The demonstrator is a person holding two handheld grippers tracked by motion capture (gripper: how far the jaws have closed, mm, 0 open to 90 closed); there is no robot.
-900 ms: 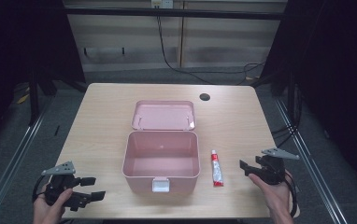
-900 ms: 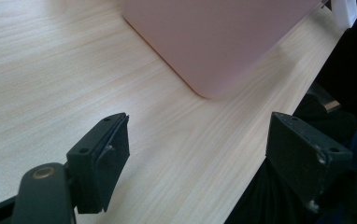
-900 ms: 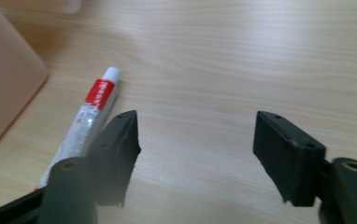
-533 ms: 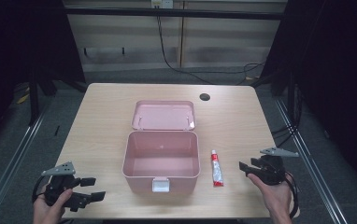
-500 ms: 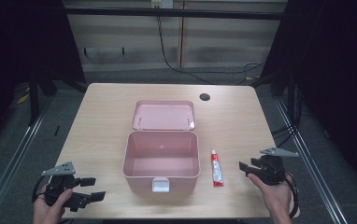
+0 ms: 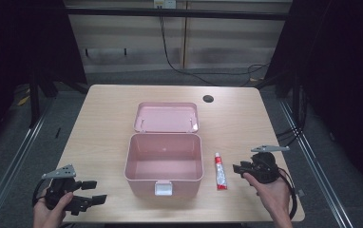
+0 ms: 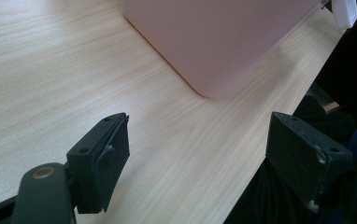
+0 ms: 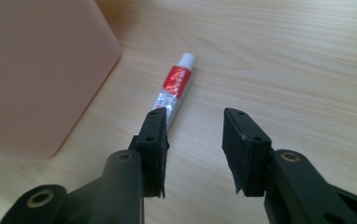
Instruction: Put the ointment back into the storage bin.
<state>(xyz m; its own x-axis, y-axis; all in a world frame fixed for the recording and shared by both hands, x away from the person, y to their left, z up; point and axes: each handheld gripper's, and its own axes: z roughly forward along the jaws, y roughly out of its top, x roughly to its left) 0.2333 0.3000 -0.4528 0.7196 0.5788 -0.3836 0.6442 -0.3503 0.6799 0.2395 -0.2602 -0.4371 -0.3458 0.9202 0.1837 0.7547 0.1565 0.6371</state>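
1. A pink box [image 6: 164,161] stands open in the middle of the counter [image 6: 108,118], near the front edge, with its lid [image 6: 166,117] laid back toward the far edge.
2. A small red-and-white tube [image 6: 220,171] lies flat on the counter just beside the box's right wall, apart from it, its white cap pointing toward the far edge.
3. The right hand-held gripper [image 6: 239,167] sits near the front right corner, just right of the tube. In the right gripper view its jaws stand partly open with nothing between them, and the tube [image 8: 173,90] lies just ahead, in line with the left jaw rather than the gap.
4. The left hand-held gripper [image 6: 93,191] rests near the front left corner, well apart from the box. The left gripper view shows its jaws spread wide and empty, with the box's rounded corner [image 7: 214,42] ahead of them.
5. The step in hand looks like the approach to the tube, probably to put it into the open box; nothing is gripped yet.
6. The next move calls for shifting the right hand-held gripper toward the box so that the tube falls between the jaws, lowering to the counter, and closing across the tube's narrow body.
7. The thin, flat tube may slide or pivot if only one jaw meets it.
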